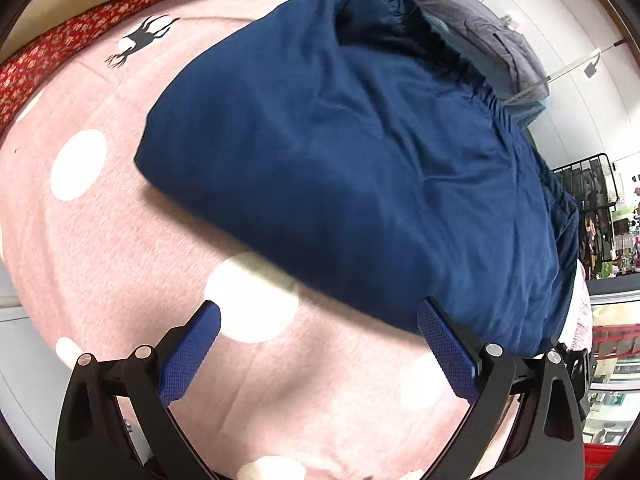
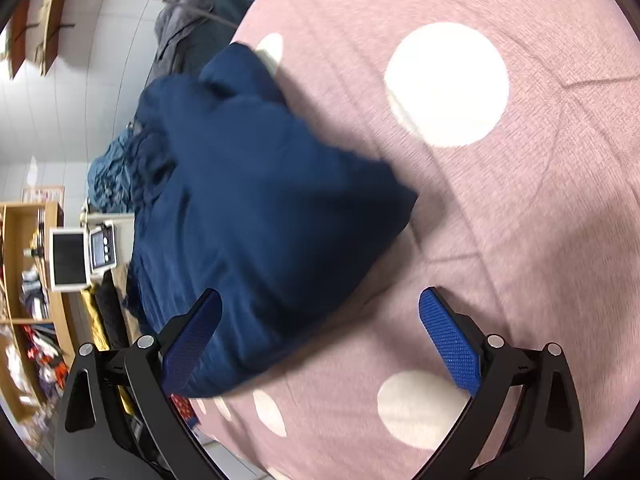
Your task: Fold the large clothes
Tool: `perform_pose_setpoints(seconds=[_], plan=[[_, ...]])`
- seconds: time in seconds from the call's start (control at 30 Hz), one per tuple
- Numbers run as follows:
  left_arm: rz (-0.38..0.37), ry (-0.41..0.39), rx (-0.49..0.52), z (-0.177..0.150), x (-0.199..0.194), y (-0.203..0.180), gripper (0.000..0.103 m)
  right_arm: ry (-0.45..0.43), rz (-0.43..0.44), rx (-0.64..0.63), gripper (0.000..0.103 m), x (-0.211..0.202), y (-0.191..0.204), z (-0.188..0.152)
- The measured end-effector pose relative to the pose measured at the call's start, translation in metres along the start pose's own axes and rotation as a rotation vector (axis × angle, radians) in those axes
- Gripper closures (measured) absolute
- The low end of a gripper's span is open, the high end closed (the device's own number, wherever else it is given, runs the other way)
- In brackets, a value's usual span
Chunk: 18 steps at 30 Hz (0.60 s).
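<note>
While both tools hang above it with nothing in them, the dark blue garment (image 1: 340,152) lies as a thick folded bundle on the pink bedspread (image 1: 100,248) with big white dots. It looks like a bed, so the cloth under the bundle is soft and can slide.

Starting on the left, the left tool (image 1: 320,320) has its two blue pads spread wide and holds nothing. One pad is over a white dot and the other is just at the near edge of the bundle. If it closes low here, it could pinch the bedspread too, and then the whole cover would lift with the garment.

The stretchy waistband (image 1: 472,84) is bunched at the far side, and a loose flap sticks up there. A quick tug could make that part fall open.

Further right, the right tool (image 2: 320,322) is also wide and holds nothing, with one pad over the garment (image 2: 260,208) and the other over bare pink bedspread (image 2: 520,220). The bundle sits near the bed's side edge, so I think a hard push could shove it off. The right view is blurry, so I cannot tell how neat the layers are.
</note>
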State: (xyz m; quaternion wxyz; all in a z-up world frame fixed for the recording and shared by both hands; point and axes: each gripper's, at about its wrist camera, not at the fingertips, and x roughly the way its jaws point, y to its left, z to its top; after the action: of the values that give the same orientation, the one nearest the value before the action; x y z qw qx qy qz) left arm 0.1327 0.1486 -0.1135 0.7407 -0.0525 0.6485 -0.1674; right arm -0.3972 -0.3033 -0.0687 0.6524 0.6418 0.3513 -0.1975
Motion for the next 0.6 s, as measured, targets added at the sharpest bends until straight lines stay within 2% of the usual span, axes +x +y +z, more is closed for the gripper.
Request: perform_pose_setpoints(seconds=[0.13,0.27,0.37,0.5,0.6], plan=[[0.004,-0.004,-0.039,0.001,-0.004,0.010,0.007,-0.001,0.038,0.039,0.006,0.010,-0.001,0.010],[-0.006,-0.016,-0.085,0.002,-0.010,0.025,0.007,-0.008,0.041,0.030,0.006,0.019,0.009,0.023],[0.015,-0.034,-0.103,0.007,-0.017,0.039,0.007,-0.012,0.031,0.043,0.005,0.024,0.010,0.032],[0.039,-0.089,-0.117,0.027,-0.031,0.063,0.007,-0.013,0.027,0.087,0.005,0.026,0.009,0.035],[0.014,-0.126,-0.143,0.057,-0.038,0.076,0.007,0.006,0.003,0.025,0.005,0.027,0.015,0.034]])
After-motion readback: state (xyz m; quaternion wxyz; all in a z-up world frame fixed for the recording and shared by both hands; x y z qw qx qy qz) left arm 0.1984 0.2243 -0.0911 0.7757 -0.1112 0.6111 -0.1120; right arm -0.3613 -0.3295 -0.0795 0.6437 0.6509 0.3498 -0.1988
